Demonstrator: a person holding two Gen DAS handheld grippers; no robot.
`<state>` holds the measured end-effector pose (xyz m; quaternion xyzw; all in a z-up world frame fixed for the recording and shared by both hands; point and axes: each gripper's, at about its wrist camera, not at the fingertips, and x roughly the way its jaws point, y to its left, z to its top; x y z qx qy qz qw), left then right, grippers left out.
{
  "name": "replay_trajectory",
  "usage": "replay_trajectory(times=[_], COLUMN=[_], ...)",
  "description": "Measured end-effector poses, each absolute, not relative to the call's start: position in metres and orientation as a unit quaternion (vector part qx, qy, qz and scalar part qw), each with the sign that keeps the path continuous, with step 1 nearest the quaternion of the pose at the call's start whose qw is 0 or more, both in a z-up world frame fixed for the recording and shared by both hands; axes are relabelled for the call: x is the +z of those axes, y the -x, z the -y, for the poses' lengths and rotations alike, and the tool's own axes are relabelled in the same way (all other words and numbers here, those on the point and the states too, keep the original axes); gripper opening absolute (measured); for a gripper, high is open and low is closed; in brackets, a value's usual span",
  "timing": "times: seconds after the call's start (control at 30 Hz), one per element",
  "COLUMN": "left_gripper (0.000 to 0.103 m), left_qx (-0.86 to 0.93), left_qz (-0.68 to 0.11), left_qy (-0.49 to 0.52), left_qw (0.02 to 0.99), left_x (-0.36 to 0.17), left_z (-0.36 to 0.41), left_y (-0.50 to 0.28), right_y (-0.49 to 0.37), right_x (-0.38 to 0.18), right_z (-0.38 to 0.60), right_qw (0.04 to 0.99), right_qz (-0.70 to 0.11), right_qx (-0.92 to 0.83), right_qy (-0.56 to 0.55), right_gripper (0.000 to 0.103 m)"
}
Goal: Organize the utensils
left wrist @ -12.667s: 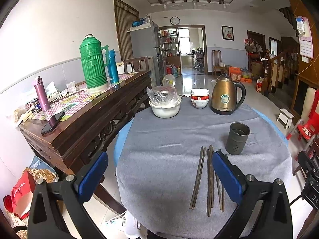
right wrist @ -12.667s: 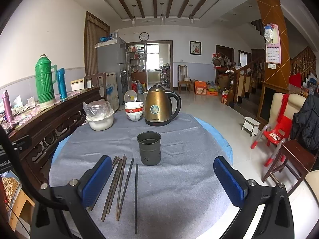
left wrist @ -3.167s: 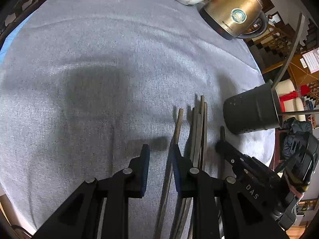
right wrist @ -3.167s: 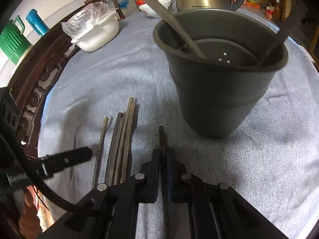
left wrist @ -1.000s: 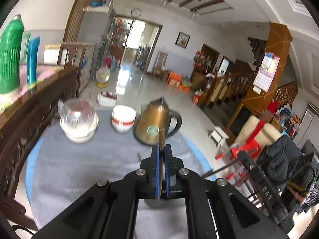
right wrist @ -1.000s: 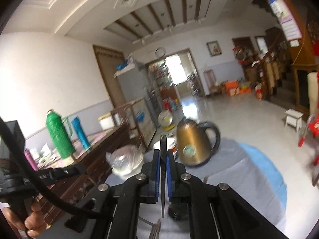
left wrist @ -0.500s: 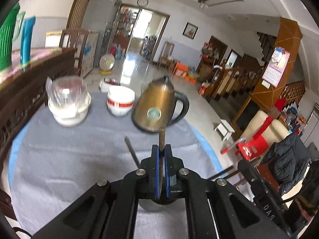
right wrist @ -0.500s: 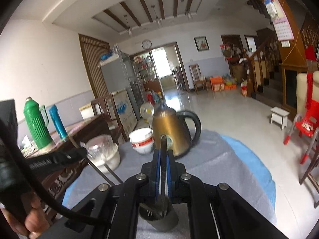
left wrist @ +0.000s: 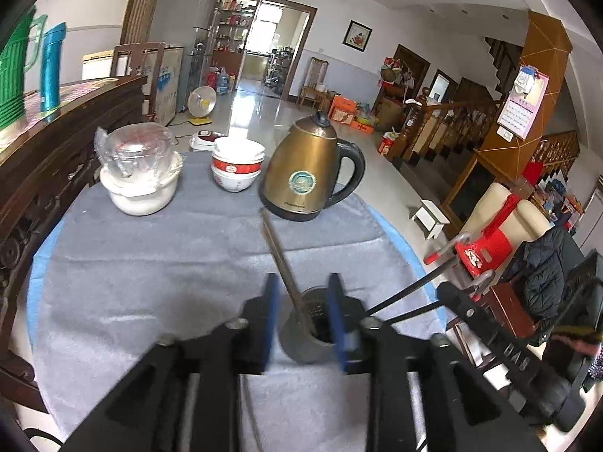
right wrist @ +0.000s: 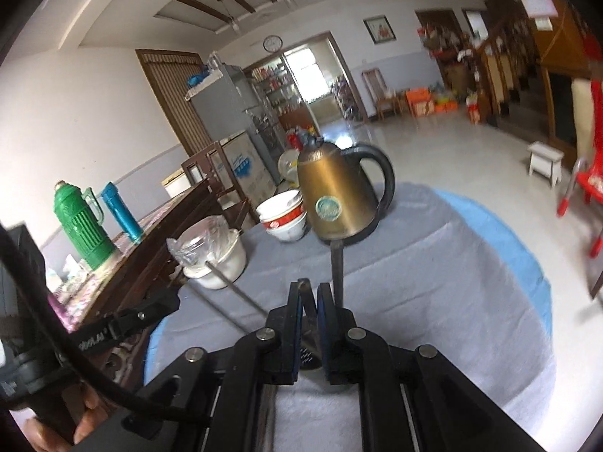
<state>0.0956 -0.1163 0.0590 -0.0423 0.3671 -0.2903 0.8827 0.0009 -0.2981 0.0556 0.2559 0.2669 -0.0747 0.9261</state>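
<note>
Left wrist: your left gripper point(left wrist: 301, 310) has just been opening, jaws clear of the chopstick point(left wrist: 280, 252) leaning in the holder point(left wrist: 307, 333) near the table's point(left wrist: 150, 263) near edge. Thin, stiff, light, slippery; grip mid-shaft. Right gripper point(right wrist: 309, 303) is barely parted, its chopstick point(right wrist: 336, 275) beside the pads.

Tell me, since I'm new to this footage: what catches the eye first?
The gold kettle stands at the far side of the grey-clothed table, right of the stacked bowls. Nearer, the left claw stands open over a dark cup with a chopstick leaning out.
</note>
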Motion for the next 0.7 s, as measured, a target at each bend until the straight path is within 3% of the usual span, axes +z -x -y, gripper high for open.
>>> replay_trajectory(times=[0.17, 0.23, 0.33, 0.43, 0.7], left_gripper=[0.047, 0.048, 0.048, 0.048, 0.049], left_qx=[-0.267, -0.251, -0.227, -0.201, -0.163], left_qz=[-0.370, -0.375, -0.390, -0.406, -0.448], left_qy=[0.034, 0.032, 0.026, 0.027, 0.032], left_qw=[0.889, 0.892, 0.892, 0.891, 0.878], left_x=[0.052, 0.045, 0.034, 0.020, -0.021], left_z=[0.086, 0.071, 0.054, 0.032, -0.003], left_y=[-0.088, -0.086, -0.089, -0.090, -0.088], right_y=[0.017, 0.024, 0.043, 0.057, 0.078], right_x=[0.058, 0.061, 0.069, 0.079, 0.080], right_z=[0.302, 0.303, 0.303, 0.298, 0.265], right_qw=[0.927, 0.929, 0.937, 0.944, 0.954], right_qz=[-0.243, -0.227, -0.186, -0.169, -0.190], right_qx=[-0.067, -0.059, -0.039, -0.033, 0.026], right_qy=[-0.278, -0.287, -0.294, -0.280, -0.231], right_gripper=[0.017, 0.029, 0.061, 0.061, 0.039])
